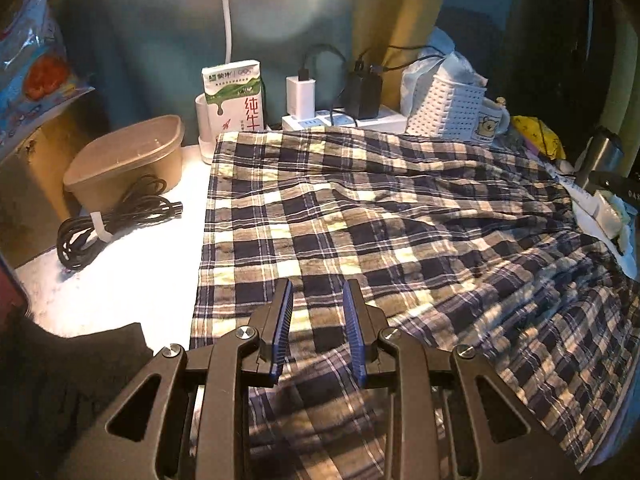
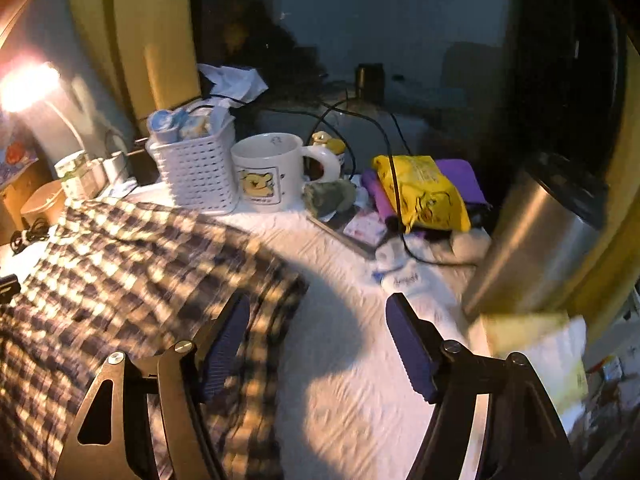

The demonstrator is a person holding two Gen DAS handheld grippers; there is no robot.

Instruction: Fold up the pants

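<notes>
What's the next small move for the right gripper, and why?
Probably slide the right gripper left and down onto the plaid pants edge, then close. Its jaws are wide open, holding nothing, straddling that edge. The left gripper hovers open above the cloth.

Plaid pants spread flat on white table; left gripper above near edge, jaws parted.

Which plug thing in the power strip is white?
The charger on the left end of the power strip is white. The chargers beside it on the right are black.
</notes>
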